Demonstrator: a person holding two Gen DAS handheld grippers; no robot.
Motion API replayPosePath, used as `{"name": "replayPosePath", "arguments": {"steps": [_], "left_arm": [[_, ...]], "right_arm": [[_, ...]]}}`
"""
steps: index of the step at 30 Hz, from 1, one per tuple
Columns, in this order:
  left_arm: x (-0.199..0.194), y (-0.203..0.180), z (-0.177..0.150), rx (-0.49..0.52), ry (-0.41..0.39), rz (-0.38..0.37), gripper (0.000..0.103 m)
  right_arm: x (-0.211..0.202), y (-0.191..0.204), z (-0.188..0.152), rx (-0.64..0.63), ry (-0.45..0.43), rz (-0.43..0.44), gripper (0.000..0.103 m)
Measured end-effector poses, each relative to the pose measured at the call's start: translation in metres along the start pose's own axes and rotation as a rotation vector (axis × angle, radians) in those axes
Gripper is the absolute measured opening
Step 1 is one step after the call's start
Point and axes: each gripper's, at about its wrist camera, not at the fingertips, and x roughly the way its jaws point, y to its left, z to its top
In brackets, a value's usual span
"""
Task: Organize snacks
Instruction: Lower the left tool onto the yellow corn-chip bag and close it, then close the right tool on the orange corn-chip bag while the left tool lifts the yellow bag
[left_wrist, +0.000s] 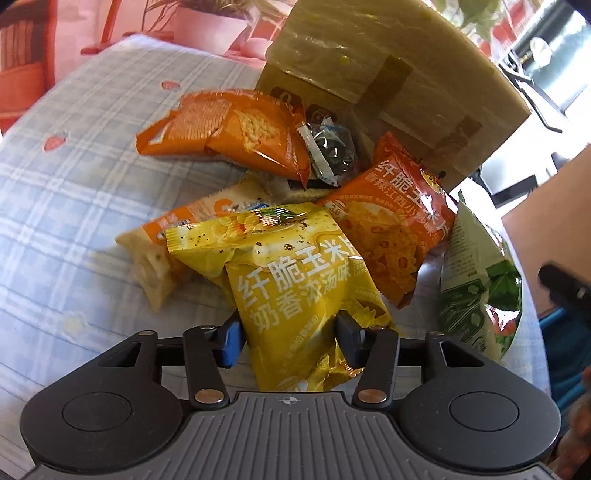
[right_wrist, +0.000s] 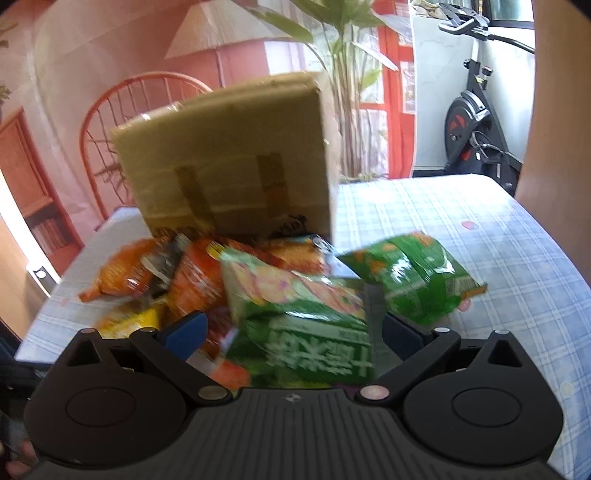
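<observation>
A heap of snack packets lies on the blue checked tablecloth (left_wrist: 74, 192) in front of a tipped cardboard box (left_wrist: 388, 74). My left gripper (left_wrist: 290, 339) is shut on the lower end of a yellow corn-chip packet (left_wrist: 288, 266), which crumples between the pads. Behind it lie an orange-red packet (left_wrist: 391, 229), an orange cracker packet (left_wrist: 240, 129) and a pale biscuit packet (left_wrist: 155, 254). My right gripper (right_wrist: 293, 332) stands wide open around a green packet (right_wrist: 303, 325), and neither pad touches it. A second green packet (right_wrist: 413, 277) lies just beyond, to the right.
The cardboard box (right_wrist: 229, 166) leans over the back of the heap. A small dark candy wrapper (left_wrist: 332, 147) sits by its mouth. A red chair (right_wrist: 110, 110), a potted plant (right_wrist: 343, 92) and an exercise bike (right_wrist: 472, 122) stand beyond the table. The table edge runs close on the right.
</observation>
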Motion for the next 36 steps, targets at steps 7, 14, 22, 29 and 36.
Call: {"name": "replayPosePath", "arguments": {"steps": [7, 14, 22, 29, 36], "left_arm": [[-0.011, 0.023, 0.005, 0.032, 0.03, -0.032, 0.051], [-0.013, 0.033, 0.006, 0.041, 0.05, -0.074, 0.051], [-0.013, 0.037, 0.006, 0.062, 0.051, -0.101, 0.051], [-0.011, 0.039, 0.005, 0.069, 0.055, -0.118, 0.051], [-0.008, 0.042, 0.005, 0.057, 0.057, -0.134, 0.051]], "right_arm": [[0.009, 0.045, 0.013, -0.021, 0.008, 0.097, 0.101], [0.038, 0.075, 0.013, -0.016, 0.072, 0.128, 0.099], [0.074, 0.065, 0.012, 0.094, 0.158, 0.119, 0.098], [0.095, 0.075, 0.017, 0.098, 0.154, 0.078, 0.098], [0.111, 0.082, 0.017, 0.064, 0.148, -0.015, 0.097]]}}
